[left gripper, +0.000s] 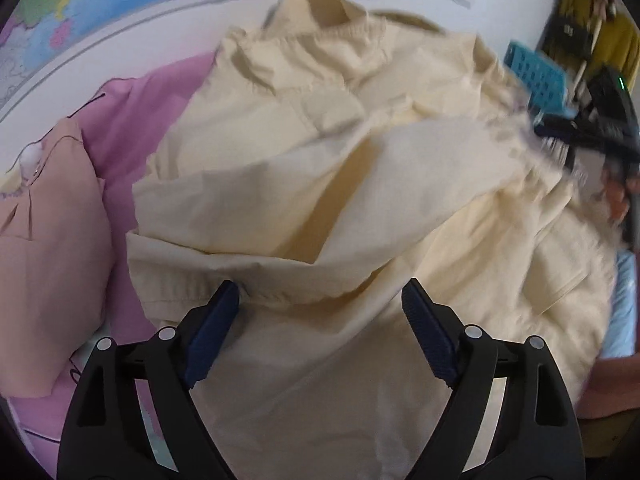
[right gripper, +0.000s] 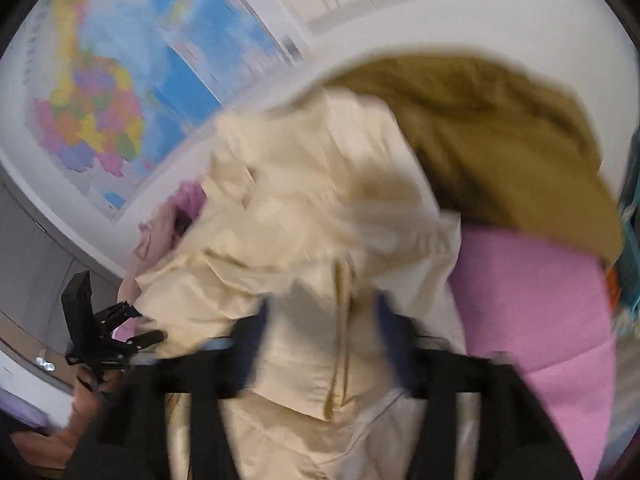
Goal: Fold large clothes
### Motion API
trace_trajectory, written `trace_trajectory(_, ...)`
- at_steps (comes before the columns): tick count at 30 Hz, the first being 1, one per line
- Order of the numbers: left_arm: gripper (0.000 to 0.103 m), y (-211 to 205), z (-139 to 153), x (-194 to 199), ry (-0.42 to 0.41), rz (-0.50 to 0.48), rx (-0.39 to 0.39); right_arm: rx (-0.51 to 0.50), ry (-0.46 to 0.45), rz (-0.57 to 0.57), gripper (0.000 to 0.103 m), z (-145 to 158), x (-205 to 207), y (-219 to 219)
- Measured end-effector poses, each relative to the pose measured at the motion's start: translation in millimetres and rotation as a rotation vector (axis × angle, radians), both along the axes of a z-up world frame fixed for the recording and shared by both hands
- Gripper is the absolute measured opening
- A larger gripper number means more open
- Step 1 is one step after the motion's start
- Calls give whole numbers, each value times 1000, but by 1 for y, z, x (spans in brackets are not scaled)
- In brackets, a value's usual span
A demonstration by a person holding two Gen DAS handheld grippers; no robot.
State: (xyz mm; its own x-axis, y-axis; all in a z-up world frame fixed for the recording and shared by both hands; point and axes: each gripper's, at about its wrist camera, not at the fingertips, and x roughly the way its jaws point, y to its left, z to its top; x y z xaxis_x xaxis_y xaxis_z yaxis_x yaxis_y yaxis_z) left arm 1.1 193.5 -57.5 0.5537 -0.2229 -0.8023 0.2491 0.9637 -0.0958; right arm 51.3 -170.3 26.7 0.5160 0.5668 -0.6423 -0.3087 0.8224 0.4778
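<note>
A large cream garment [left gripper: 360, 168] lies crumpled on a pink sheet [left gripper: 132, 120], with one sleeve folded across its body. My left gripper [left gripper: 322, 300] hovers over the near hem, open wide; its left fingertip [left gripper: 230, 294] is at the hem's edge and cloth lies under the gap. In the right wrist view the same cream garment [right gripper: 304, 208] runs between the blurred fingers of my right gripper [right gripper: 326, 336], which stand apart, open, not pressing on it. The right gripper [left gripper: 592, 132] shows blurred at the garment's far right edge, and the left gripper [right gripper: 108, 332] at its left.
A peach garment [left gripper: 44, 240] lies at the left on the pink sheet. An olive-brown garment [right gripper: 500, 140] is heaped behind the cream one. A blue perforated basket [left gripper: 536, 72] stands at the right. A coloured map [right gripper: 132, 92] hangs on the white wall behind.
</note>
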Motion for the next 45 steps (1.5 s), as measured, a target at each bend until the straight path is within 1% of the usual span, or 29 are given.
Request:
trace_trajectory(2, 82, 9, 16, -3, -45, -2, -69, -41, -108, 52, 73, 17, -13, 11)
trace_trajectory(3, 82, 13, 24, -4, -66, -5, -93, -79, -134, 79, 75, 18, -16, 21)
trace_trajectory(5, 83, 16, 33, -2, -92, -9, -100, -197, -179, 157, 79, 17, -20, 45)
trace_trajectory(6, 83, 15, 33, 2, -91, -4, -92, -289, -198, 191, 81, 11, -20, 60)
trace_trajectory(7, 83, 14, 30, 10, -75, 2, -89, -368, -205, 208, 82, 2, -17, 73)
trace_trajectory(8, 83, 14, 25, 17, -53, 3, -104, -416, -202, 219, 82, -6, -13, 82)
trace_trajectory(9, 83, 14, 19, 23, -26, 7, -122, -492, -182, 243, 82, -20, -5, 92)
trace_trajectory(10, 82, 13, 10, 32, 11, 21, -128, -517, -170, 247, 82, -26, -1, 95)
trace_trajectory(11, 82, 12, 5, 36, 32, 29, -122, -524, -149, 249, 73, -35, 3, 92)
trace_trajectory(12, 83, 11, 1, 41, 49, 42, -115, -496, -118, 248, 65, -39, 9, 90)
trace_trajectory(13, 82, 11, -2, 45, 63, 60, -105, -444, -100, 245, 47, -38, 12, 87)
trace_trajectory(14, 81, 11, -3, 49, 63, 77, -91, -399, -96, 241, 37, -32, 12, 81)
trace_trajectory(15, 80, 10, -1, 52, 52, 85, -81, -393, -109, 234, 35, -27, 10, 79)
trace_trajectory(17, 81, 10, 5, 55, 28, 87, -90, -365, -150, 199, 27, -12, 5, 68)
trace_trajectory(19, 82, 9, 12, 59, -8, 100, -97, -326, -183, 146, 26, 2, 2, 54)
trace_trajectory(21, 88, 6, 12, 61, -48, 114, -46, -341, -194, 126, 28, 1, 2, 45)
trace_trajectory(23, 90, 1, 3, 70, -14, 129, 21, -406, -143, 133, 48, -13, 7, 48)
trace_trajectory(24, 90, 0, -3, 72, 8, 132, 41, -462, -110, 152, 52, -25, 9, 53)
trace_trajectory(25, 89, 0, -5, 71, 12, 132, 44, -492, -118, 150, 58, -28, 8, 55)
trace_trajectory(26, 89, 1, -4, 68, 6, 137, 43, -485, -139, 141, 62, -24, 5, 55)
trace_trajectory(28, 86, 7, 3, 59, -13, 152, 30, -431, -167, 122, 66, -11, 0, 48)
trace_trajectory(32, 86, 26, 27, 25, -68, 182, -17, -357, -265, 113, 66, 17, -18, 46)
trace_trajectory(34, 86, 36, 35, 6, -84, 181, -33, -319, -301, 166, 65, 26, -26, 56)
trace_trajectory(36, 86, 43, 36, -9, -82, 178, -64, -327, -315, 227, 65, 23, -25, 80)
trace_trajectory(37, 86, 45, 36, -15, -78, 176, -75, -350, -304, 254, 65, 17, -23, 90)
trace_trajectory(39, 87, 48, 31, -34, -64, 176, -88, -408, -247, 265, 62, -3, -12, 101)
trace_trajectory(42, 89, 49, 19, -59, -43, 171, -110, -444, -159, 244, 50, -33, 5, 105)
trace_trajectory(43, 91, 50, 15, -69, -33, 168, -129, -438, -137, 236, 49, -40, 9, 104)
trace_trajectory(45, 92, 56, 7, -86, -13, 171, -172, -417, -135, 225, 49, -41, 11, 104)
